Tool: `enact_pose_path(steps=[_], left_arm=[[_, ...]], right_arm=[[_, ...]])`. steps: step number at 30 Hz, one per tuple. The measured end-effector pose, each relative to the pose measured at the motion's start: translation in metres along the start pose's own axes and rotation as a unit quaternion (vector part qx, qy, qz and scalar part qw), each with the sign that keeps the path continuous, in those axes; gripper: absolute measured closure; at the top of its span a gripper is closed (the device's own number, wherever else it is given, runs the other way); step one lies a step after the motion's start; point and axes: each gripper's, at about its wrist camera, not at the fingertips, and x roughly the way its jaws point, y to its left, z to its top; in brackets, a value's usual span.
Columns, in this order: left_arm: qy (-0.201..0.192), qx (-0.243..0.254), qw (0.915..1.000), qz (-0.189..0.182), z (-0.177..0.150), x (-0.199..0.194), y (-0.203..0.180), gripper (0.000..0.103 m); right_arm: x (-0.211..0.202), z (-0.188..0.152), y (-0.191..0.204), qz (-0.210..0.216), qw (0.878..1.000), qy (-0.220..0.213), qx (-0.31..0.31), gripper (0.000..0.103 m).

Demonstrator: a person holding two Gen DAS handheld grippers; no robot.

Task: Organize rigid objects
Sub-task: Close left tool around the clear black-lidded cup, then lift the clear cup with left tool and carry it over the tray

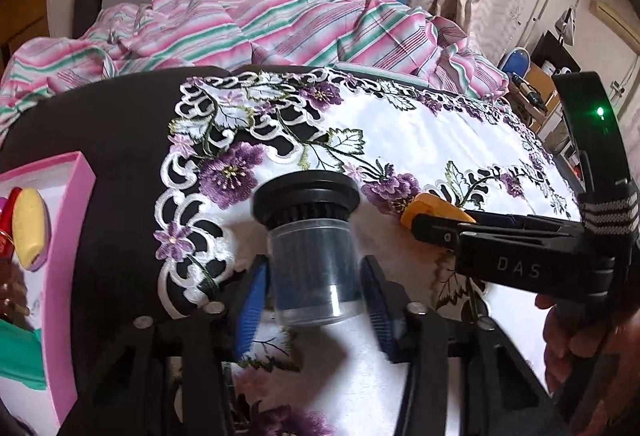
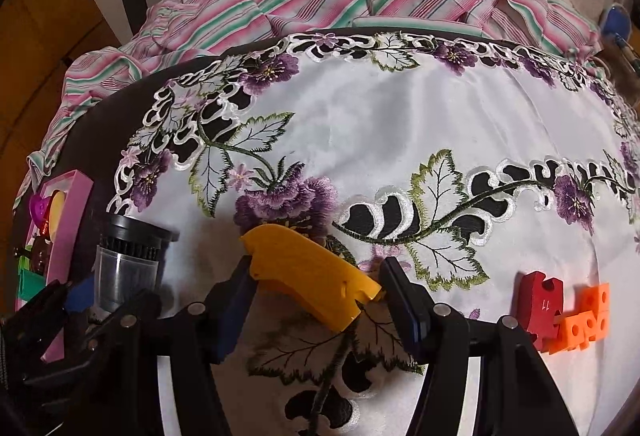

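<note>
The left claw (image 1: 312, 300) sits low over the surface (image 1: 120, 140) with its blue-padded fingers on either side of a small clear plastic jar with a black ribbed screw lid (image 1: 310, 240). The jar appears to rest lid-down, its clear body towards the camera. The pads stand just beside the jar's wall, and I cannot tell whether they are pressing on it yet.

The right claw (image 2: 316, 300) straddles a flat yellow plastic piece with a curved edge (image 2: 308, 276). Its left pad touches the piece's near corner, the right pad is close to the notched end, and the piece lies at a slant between them, so a firm hold cannot be confirmed from these views.

Outward from the claws, both things lie on a white embroidered cloth with purple flowers and cut-out lace (image 2: 400, 124). To the left of the left claw stands an open pink cardboard box (image 1: 76, 192) that already holds several small coloured items. To the right of the right claw, well apart from it, lie a red puzzle-shaped piece (image 2: 540, 302) and orange pieces with holes (image 2: 586, 316).

The step in hand looks like picking up two items together for sorting into the pink box. The next move calls for closing squarely on the round jar so that it does not roll or slip, then lifting it clear and carrying it left over the box's rim.
</note>
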Motion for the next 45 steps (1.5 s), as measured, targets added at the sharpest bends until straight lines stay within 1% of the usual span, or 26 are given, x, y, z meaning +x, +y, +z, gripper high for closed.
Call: enact_pose_path(steps=[3,11,20,33,35,37,41,45], left_arm=[[-0.005,0.008,1.0000,-0.003,-0.002,-0.002,0.001,0.060],[-0.017,0.003,0.9996,-0.020,-0.010,-0.015,0.004,0.060],[-0.015,-0.020,0.9989,-0.038,-0.021,-0.027,0.015,0.060],[-0.032,-0.036,0.9966,-0.067,-0.028,-0.059,0.018,0.060],[-0.034,-0.032,0.9972,-0.059,-0.028,-0.061,0.020,0.060],[-0.031,-0.031,0.9982,-0.040,-0.025,-0.058,0.023,0.060],[-0.036,-0.057,0.9967,-0.046,-0.017,-0.058,0.039,0.060],[-0.055,-0.055,0.9955,-0.055,-0.015,-0.074,0.043,0.060]], right_arm=[[0.000,0.000,0.000,0.001,1.000,0.000,-0.001,0.040],[0.000,-0.001,0.000,0.002,1.000,0.001,-0.007,0.040],[0.000,0.000,0.000,-0.003,1.000,-0.004,-0.002,0.040],[0.000,0.013,-0.006,-0.004,1.000,-0.016,-0.004,0.040],[0.001,0.014,-0.007,-0.002,1.000,-0.013,-0.003,0.040],[0.002,0.014,-0.007,-0.004,1.000,-0.011,-0.004,0.040],[0.001,0.011,-0.007,-0.009,1.000,-0.011,-0.010,0.040],[0.000,0.013,-0.008,-0.009,1.000,-0.015,-0.008,0.040]])
